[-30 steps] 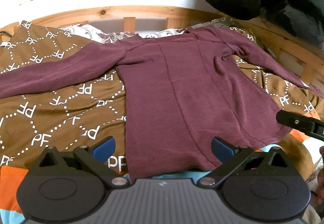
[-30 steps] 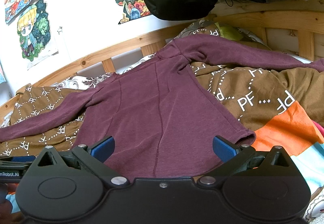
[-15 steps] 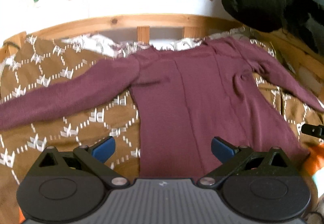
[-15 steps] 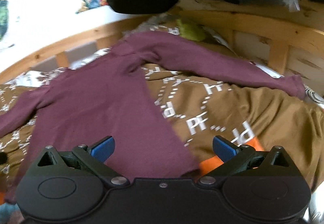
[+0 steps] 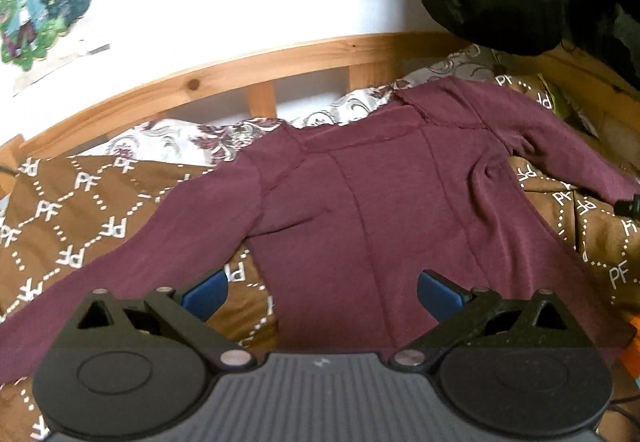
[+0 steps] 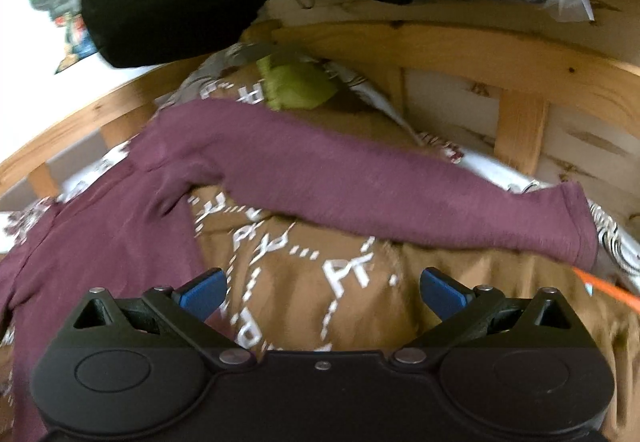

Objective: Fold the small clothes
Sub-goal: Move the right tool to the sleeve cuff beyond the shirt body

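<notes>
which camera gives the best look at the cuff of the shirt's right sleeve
The right wrist view: the cuff of the maroon shirt lies fully visible there. In the left wrist view that sleeve runs out toward the frame's edge, cuff unseen.

A maroon long-sleeved top (image 5: pixel 360 210) of soft, matt knit cloth lies on a brown printed cloth blanket (image 5: pixel 80 210). The bed frame (image 6: pixel 520 54) is pale knotty wood. Both grippers are matt black plastic with smooth blue pads (image 6: pixel 440 292) and small metal pins.
</notes>
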### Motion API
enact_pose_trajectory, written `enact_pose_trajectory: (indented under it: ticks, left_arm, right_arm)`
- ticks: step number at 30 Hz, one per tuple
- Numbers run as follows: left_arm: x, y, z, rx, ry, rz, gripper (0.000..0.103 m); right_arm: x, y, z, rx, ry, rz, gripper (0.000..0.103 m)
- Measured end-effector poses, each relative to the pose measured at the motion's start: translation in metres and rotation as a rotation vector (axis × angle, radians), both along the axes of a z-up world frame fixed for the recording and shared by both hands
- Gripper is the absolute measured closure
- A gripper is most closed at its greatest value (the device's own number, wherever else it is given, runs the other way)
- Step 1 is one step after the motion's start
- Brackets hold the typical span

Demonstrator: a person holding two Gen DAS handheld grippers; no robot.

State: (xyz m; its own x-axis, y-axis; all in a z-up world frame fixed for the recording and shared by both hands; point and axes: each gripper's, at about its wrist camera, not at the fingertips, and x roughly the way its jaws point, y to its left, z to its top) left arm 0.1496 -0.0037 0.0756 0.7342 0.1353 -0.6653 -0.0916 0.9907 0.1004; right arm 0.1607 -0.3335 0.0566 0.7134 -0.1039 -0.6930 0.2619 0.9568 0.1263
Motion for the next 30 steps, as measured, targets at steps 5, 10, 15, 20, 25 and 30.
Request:
enact_pose_trajectory:
  ticks: [5, 10, 15, 20, 25, 30]
  left_arm:
    - [0.018, -0.011, -0.031, -0.067, 0.027, 0.006, 0.001]
    - [0.019, -0.021, -0.061, -0.150, 0.074, -0.011, 0.001]
    - [0.008, -0.032, -0.084, -0.134, 0.109, -0.011, 0.001]
    - [-0.007, -0.034, -0.096, -0.152, 0.146, -0.027, 0.001]
    - [-0.014, -0.034, -0.096, -0.140, 0.150, -0.037, 0.001]
    - [-0.018, -0.028, -0.091, -0.144, 0.127, -0.026, 0.001]
  right_arm:
    - [0.017, -0.012, -0.014, 0.003, 0.013, -0.061, 0.000]
    - [0.018, -0.025, -0.034, 0.013, 0.005, -0.099, 0.000]
    - [0.012, -0.032, -0.038, 0.029, -0.068, -0.090, 0.000]
    - [0.010, -0.043, -0.040, 0.091, -0.133, -0.142, 0.000]
    - [0.010, -0.055, -0.042, 0.137, -0.200, -0.183, 0.001]
    - [0.010, -0.071, -0.042, 0.165, -0.235, -0.260, 0.010]
